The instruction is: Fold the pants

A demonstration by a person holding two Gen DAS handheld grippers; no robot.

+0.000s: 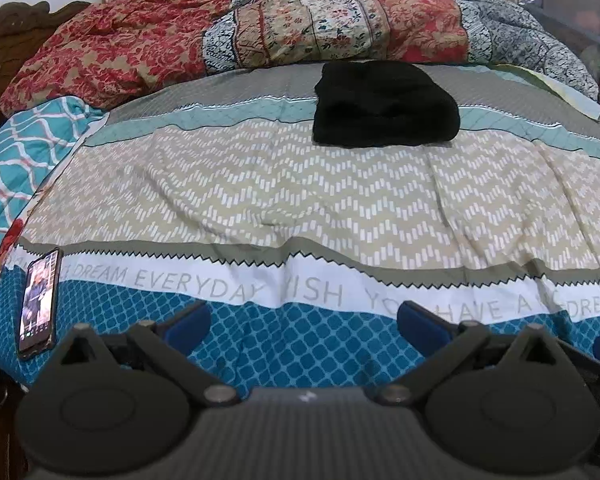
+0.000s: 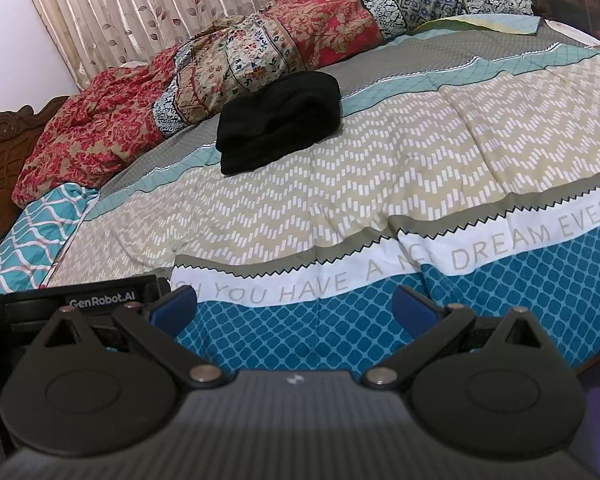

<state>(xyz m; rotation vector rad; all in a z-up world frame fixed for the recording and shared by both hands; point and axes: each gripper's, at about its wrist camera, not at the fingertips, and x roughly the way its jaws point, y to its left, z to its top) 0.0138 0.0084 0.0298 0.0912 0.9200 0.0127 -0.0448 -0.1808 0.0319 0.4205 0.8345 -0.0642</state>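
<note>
Black pants (image 1: 386, 104) lie in a compact folded bundle on the far part of the bed, across the grey and teal bands of the bedspread. In the right wrist view the same pants (image 2: 280, 120) sit left of centre, far from the fingers. My left gripper (image 1: 304, 322) hovers over the blue front band of the bedspread, open, with nothing between its blue pads. My right gripper (image 2: 296, 310) is also open and empty over the blue band near the bed's front edge. Both grippers are well short of the pants.
A phone (image 1: 38, 304) with a lit screen lies at the front left of the bed. A rumpled red and floral quilt (image 1: 260, 32) stretches along the far side. The patterned bedspread (image 1: 300, 200) covers the bed. A carved wooden headboard (image 2: 0, 160) stands on the left; curtains (image 2: 160, 8) hang behind.
</note>
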